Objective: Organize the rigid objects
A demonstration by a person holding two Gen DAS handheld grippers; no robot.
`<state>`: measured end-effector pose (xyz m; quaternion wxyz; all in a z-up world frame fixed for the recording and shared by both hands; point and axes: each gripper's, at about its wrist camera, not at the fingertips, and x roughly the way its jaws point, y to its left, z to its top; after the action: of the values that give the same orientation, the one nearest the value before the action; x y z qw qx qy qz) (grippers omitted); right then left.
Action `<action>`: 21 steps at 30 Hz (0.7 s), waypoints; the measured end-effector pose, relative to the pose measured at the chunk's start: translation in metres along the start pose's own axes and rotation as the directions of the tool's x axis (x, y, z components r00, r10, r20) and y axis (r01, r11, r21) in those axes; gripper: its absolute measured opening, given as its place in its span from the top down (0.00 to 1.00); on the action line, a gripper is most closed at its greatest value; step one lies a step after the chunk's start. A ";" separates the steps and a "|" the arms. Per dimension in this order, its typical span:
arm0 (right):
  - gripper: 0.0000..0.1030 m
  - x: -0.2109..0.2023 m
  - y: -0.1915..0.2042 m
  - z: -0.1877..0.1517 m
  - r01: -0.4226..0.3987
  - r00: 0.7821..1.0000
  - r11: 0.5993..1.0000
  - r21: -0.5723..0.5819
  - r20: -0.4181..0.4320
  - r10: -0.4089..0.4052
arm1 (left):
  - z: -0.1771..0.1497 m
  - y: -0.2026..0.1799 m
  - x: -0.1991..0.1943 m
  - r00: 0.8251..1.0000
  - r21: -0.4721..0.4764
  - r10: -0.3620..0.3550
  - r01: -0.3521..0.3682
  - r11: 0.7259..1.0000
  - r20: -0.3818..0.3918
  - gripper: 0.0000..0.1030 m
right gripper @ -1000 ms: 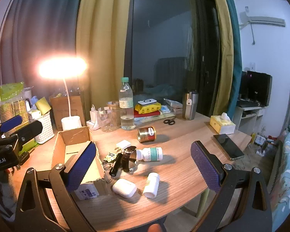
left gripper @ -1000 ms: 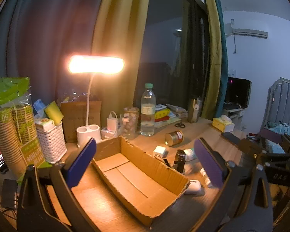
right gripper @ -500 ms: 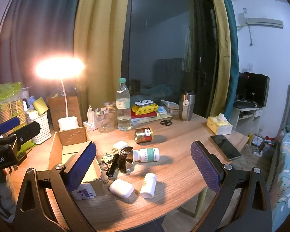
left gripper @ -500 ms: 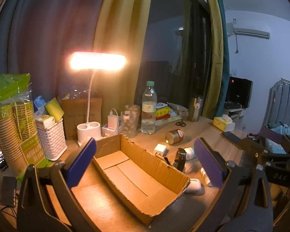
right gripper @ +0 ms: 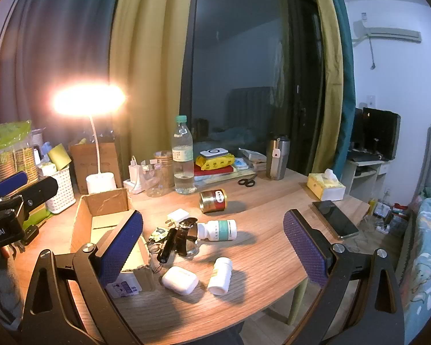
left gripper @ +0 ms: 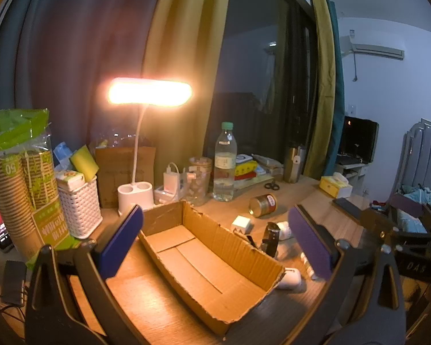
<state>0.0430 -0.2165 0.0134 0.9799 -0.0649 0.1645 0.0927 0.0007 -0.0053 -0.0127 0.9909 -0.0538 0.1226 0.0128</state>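
An empty cardboard box [left gripper: 204,256] lies on the wooden desk [right gripper: 267,210], with my open left gripper [left gripper: 215,240] hovering above it. The same box [right gripper: 100,221] shows at the left in the right wrist view. Beside it lie a white earbud case [right gripper: 180,280], two white pill bottles [right gripper: 220,275] [right gripper: 217,230], a black watch [right gripper: 179,237], a white charger cube [right gripper: 177,215] and a gold can [right gripper: 213,200]. My right gripper [right gripper: 212,244] hangs open above these items, holding nothing.
A lit desk lamp [right gripper: 96,155], water bottle [right gripper: 182,158], glass jars [right gripper: 158,172], white basket [left gripper: 77,207], paper cups [left gripper: 23,184], steel tumbler [right gripper: 276,158], scissors [right gripper: 246,182], tissue box [right gripper: 324,185] and phone [right gripper: 334,220] stand around the desk. The desk's front edge curves near me.
Both views shift slightly; the grippers have drifted a little and stay open. Nothing on the desk has moved.
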 end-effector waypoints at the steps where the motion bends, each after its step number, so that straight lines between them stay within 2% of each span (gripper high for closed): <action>1: 0.03 0.001 0.000 0.000 -0.002 1.000 1.000 -0.001 -0.002 0.002 | 0.000 0.000 0.000 1.000 0.000 0.000 0.000 1.000 -0.001 0.02; 17: 0.03 0.006 0.003 -0.004 -0.011 1.000 1.000 -0.004 -0.007 0.011 | -0.002 0.001 0.001 1.000 0.009 0.004 -0.004 1.000 0.007 0.02; 21: 0.03 0.017 0.003 -0.010 -0.012 1.000 1.000 -0.007 -0.028 0.012 | -0.008 0.001 0.014 0.999 0.027 0.025 -0.024 0.999 -0.028 0.01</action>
<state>0.0550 -0.2124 -0.0021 0.9767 -0.0689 0.1782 0.0982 0.0124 -0.0048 -0.0236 0.9895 -0.0392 0.1376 0.0224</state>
